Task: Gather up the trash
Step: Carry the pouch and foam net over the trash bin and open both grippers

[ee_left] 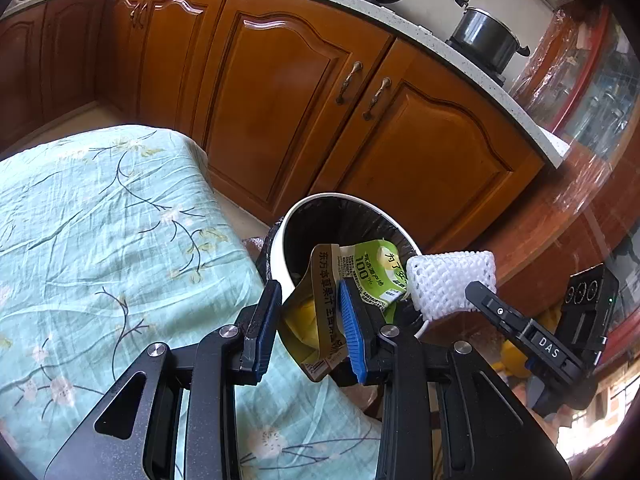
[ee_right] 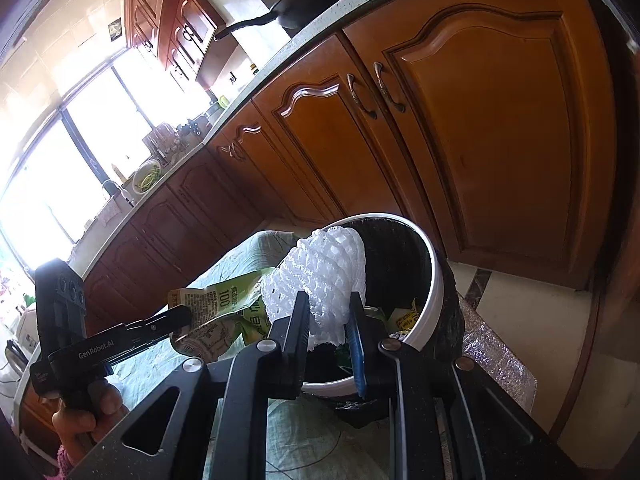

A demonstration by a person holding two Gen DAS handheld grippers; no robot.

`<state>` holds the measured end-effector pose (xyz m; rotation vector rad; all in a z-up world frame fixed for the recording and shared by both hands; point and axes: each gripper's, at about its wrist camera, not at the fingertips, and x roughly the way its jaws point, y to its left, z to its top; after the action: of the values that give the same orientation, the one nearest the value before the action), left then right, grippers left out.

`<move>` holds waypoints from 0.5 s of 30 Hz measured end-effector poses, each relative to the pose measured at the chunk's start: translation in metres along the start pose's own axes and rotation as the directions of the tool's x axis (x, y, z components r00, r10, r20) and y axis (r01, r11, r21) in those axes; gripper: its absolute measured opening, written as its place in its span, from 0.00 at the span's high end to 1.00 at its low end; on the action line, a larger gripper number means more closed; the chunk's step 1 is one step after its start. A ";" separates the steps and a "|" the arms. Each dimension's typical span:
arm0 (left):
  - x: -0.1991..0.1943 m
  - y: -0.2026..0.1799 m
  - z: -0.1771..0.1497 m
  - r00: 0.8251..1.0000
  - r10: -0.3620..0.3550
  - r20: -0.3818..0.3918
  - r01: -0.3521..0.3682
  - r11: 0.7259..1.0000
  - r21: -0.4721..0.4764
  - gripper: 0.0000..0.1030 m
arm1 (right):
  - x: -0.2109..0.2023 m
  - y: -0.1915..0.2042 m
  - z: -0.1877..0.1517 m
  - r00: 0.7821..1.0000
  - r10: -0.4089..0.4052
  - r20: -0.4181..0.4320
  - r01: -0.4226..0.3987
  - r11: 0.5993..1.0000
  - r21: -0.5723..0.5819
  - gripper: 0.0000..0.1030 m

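We hold a flattened juice carton (ee_left: 320, 300) in the left gripper (ee_left: 308, 320) and white foam netting (ee_right: 320, 276) in the right gripper (ee_right: 330, 320), low centre of frame, and either may catch the bin (ee_right: 434, 292) rim and fall outside.

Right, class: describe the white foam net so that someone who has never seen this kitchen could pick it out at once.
Start at the wooden cabinets and drop to the white-rimmed bin on the floor before them. Over its rim, the right gripper holds the foam net. Unlike the printed green juice carton beside it, it is plain white, soft and full of holes.
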<state>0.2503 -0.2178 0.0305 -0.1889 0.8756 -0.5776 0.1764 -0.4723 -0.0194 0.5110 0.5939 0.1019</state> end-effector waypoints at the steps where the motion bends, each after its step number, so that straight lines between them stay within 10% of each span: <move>1: 0.002 -0.001 0.001 1.000 0.002 -0.001 -0.002 1.000 0.002 0.72 | 0.001 0.000 0.001 1.000 -0.003 -0.001 0.003 1.000 -0.001 0.82; 15: 0.030 -0.007 0.009 0.999 0.023 -0.028 -0.023 1.000 0.006 0.72 | 0.010 0.000 0.004 0.999 -0.039 -0.019 0.039 0.999 -0.018 0.82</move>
<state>0.2692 -0.2404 0.0191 -0.1656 0.9017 -0.5624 0.1867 -0.4719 -0.0218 0.4816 0.6214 0.0754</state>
